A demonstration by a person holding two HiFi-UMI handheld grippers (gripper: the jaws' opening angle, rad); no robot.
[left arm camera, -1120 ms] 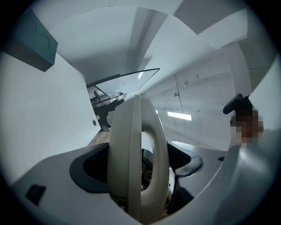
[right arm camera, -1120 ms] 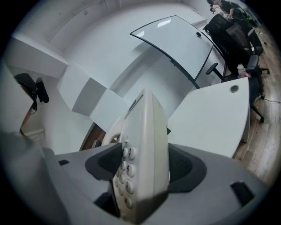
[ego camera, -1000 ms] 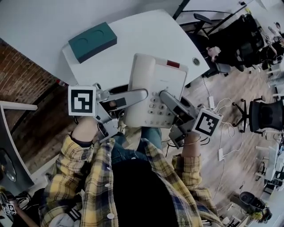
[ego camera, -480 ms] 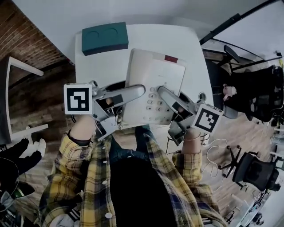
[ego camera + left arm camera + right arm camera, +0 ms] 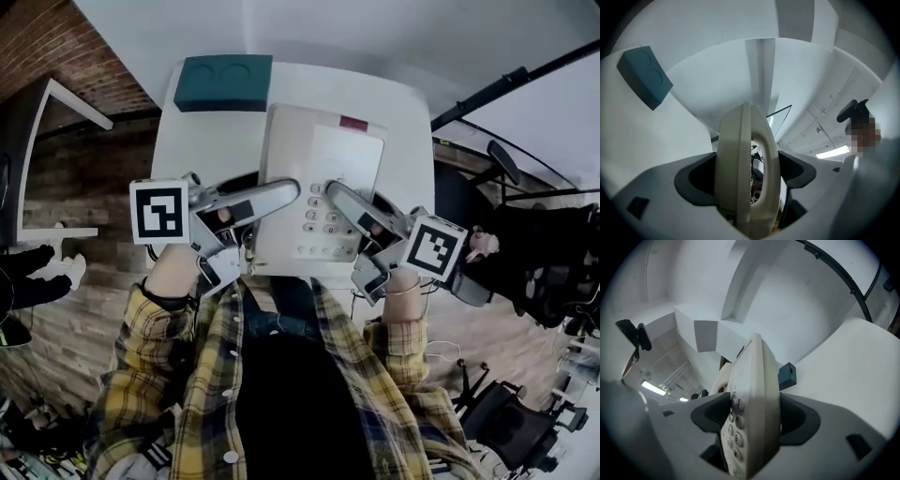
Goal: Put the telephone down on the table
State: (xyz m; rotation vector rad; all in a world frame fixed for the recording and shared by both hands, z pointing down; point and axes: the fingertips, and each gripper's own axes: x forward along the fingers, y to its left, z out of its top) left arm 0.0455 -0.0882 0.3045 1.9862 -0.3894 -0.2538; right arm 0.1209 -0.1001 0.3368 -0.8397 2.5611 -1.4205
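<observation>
A cream desk telephone (image 5: 314,178) with a keypad and a red tag hangs over the white table (image 5: 192,141), gripped from both sides. My left gripper (image 5: 281,193) is shut on its handset side, my right gripper (image 5: 336,197) on its keypad side. In the left gripper view the telephone (image 5: 740,154) stands edge-on, pinched between the dark pads of the left gripper (image 5: 747,172). The right gripper view shows the telephone's keys (image 5: 736,437) inside the right gripper (image 5: 751,417). I cannot tell whether the telephone touches the table.
A teal box (image 5: 223,82) lies at the table's far left corner, also visible as a teal box (image 5: 644,77) in the left gripper view. Brick surface (image 5: 56,37) lies left. Black office chairs (image 5: 530,234) and a black rail (image 5: 511,82) stand right.
The view has swung so the table now lies squarely under the telephone, with the teal box straight ahead. Both grippers keep the same hold on the telephone.
</observation>
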